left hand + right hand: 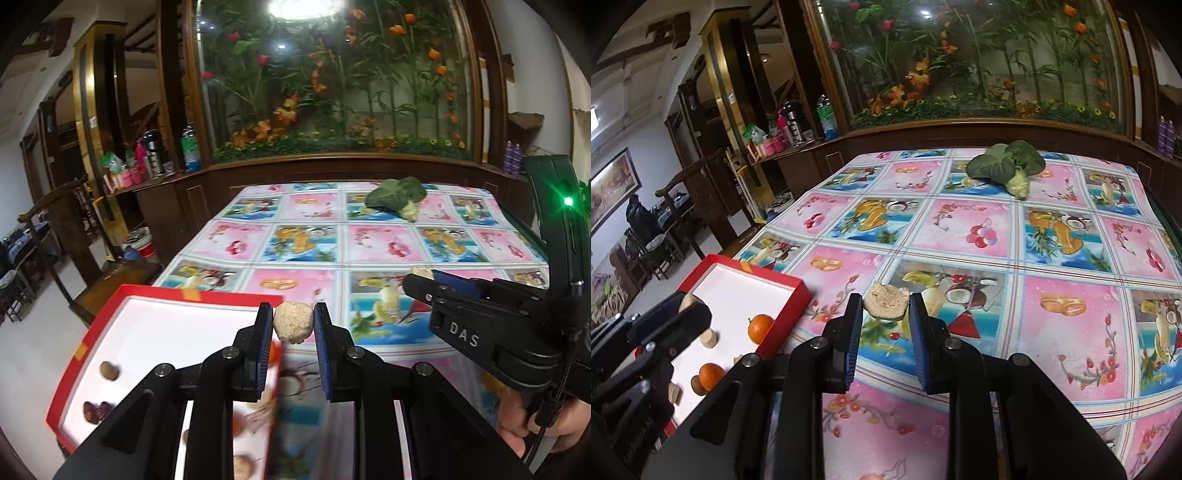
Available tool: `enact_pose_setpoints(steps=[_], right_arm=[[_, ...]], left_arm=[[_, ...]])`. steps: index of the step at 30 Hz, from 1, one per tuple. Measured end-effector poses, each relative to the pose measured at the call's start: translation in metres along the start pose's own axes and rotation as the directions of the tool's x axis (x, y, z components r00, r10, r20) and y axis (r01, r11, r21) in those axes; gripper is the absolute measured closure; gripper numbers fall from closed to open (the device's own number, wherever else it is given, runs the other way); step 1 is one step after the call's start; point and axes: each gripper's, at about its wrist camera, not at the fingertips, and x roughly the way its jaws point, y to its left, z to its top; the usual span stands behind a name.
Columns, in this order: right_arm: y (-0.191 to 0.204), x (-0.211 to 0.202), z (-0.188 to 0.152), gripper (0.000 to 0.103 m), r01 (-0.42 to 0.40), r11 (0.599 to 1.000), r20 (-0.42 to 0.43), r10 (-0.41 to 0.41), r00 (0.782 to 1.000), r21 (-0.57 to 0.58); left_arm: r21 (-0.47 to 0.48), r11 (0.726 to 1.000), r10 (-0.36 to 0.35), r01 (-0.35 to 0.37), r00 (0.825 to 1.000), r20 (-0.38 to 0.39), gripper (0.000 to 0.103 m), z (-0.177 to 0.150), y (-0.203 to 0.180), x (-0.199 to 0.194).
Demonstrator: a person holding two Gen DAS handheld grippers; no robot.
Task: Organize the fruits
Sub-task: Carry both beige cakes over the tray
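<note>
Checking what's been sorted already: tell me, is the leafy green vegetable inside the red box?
No, the leafy green vegetable lies on the tablecloth at the far end, apart from the red box.

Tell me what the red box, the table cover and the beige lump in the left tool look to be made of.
Red box: likely cardboard, matte red outside, white inside, with thin straight walls.
Table cover: probably plastic or oilcloth, with a printed fruit pattern and a slight sheen.
Beige lump held in the left tool: rough, grainy and matte, maybe foam or a crumbly food; the look leaves it open.
</note>
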Motion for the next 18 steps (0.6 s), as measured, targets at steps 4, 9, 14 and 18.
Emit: enact_pose_setpoints(steps=[4, 9, 14, 18], right_arm=[[0.012, 0.000, -0.005, 0.075, -0.007, 0.999, -0.002, 0.007, 1.000, -0.036], [0.028, 0.000, -0.010, 0.075, -0.026, 0.998, 0.007, 0.026, 1.000, -0.062], [0.060, -0.006, -0.014, 0.075, -0.075, 0.991, 0.035, 0.079, 0.996, -0.109], [0.085, -0.009, -0.019, 0.075, -0.118, 0.984, 0.054, 0.126, 0.991, -0.136]], left_arm=[[-0.031, 0.999, 0.021, -0.021, 1.000, -0.006, 0.082, -0.009, 0.018, -0.005], [-0.077, 0.995, 0.057, -0.058, 0.998, -0.012, 0.082, -0.022, 0.044, -0.012], [-0.130, 0.986, 0.099, -0.100, 0.995, -0.013, 0.082, -0.035, 0.073, -0.020], [-0.158, 0.978, 0.133, -0.133, 0.991, -0.016, 0.082, -0.045, 0.093, -0.025]])
